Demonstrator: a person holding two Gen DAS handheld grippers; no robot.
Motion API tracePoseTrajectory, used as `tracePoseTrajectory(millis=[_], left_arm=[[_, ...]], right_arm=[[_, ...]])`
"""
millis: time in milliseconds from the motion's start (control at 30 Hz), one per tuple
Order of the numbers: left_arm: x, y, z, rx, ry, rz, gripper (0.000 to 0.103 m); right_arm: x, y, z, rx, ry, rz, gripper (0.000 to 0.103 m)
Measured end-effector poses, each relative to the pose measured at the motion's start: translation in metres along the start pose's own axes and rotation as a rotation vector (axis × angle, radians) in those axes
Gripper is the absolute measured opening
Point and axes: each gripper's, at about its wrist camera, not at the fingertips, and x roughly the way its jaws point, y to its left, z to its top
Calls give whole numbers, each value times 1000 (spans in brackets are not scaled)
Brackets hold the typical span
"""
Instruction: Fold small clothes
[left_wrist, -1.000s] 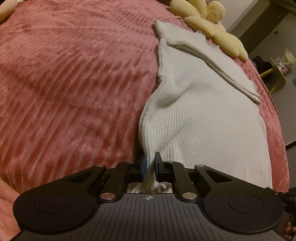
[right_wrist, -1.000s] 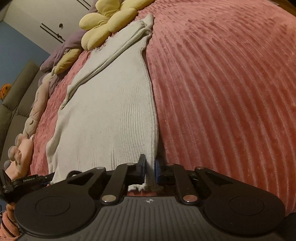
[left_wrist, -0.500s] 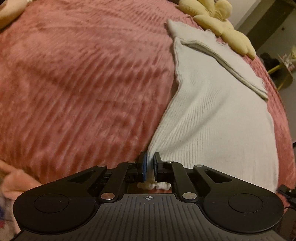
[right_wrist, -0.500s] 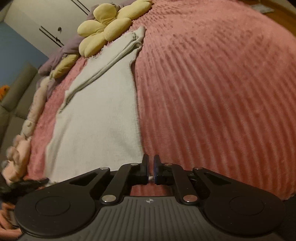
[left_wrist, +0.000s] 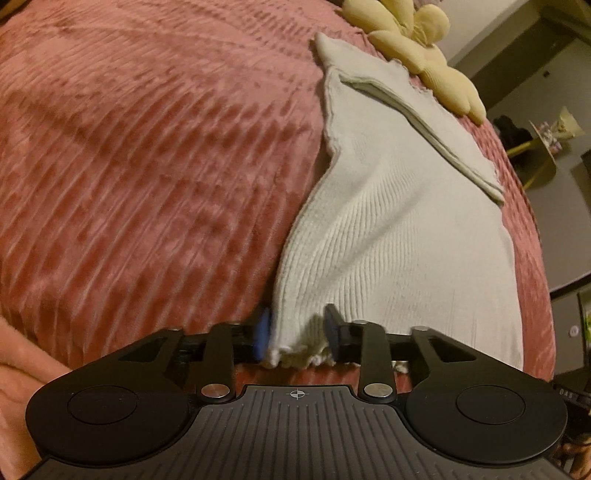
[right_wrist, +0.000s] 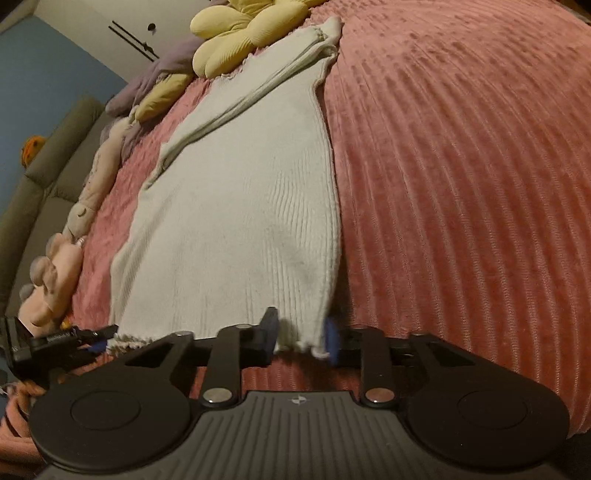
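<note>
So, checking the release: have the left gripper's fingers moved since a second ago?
Yes. The left gripper fingers have just been opening, spreading apart around the white knit top's hem.

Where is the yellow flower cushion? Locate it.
The yellow flower cushion lies at the far end of the pink bedspread, top right in the left wrist view, touching the far edge of the white knit garment.

A big bed (left_wrist: 147, 166) with a fuzzy pink striped blanket fills both views. A white ribbed top (left_wrist: 406, 229) lies flat on it. A yellow flower pillow (right_wrist: 240, 33) sits on the bed at the top, touching the white top's far end
</note>
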Motion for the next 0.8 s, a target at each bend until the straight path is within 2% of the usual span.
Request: tracePoseTrajectory(millis=[33,167,200,233,367,500,533,567,600,800], left_arm=[[2,-1,1,4,2,-2,21],[5,1,1,-7,10,-4,22],[5,2,1,-12,10,-6,23],[5,3,1,-16,12,-9,29],[7,3,3,-19,25,-28,30],[10,-2,4,12,37,3,13],[9,-3,5,18,37,-1,12],[7,-4,5,20,39,-16,11],[5,-6,5,19,40,-31,11],[-14,-6,11,-46,5,-167,11]], right_arm=[[0,-1,-1,3,-1,-1,16],[-2,-6,-3,23,-10,-7,14],[-2,-9,-4,37,-12,-3,15],[-1,-11,-4,51,-13,1,15],[0,-17,-4,104,-6,39,25],[4,-20,-1,145,5,51,24],[4,-19,-1,138,6,43,15],[3,-16,-1,119,2,25,9],[3,-13,-1,105,-2,13,8],[-16,-24,5,198,-67,81,6]])
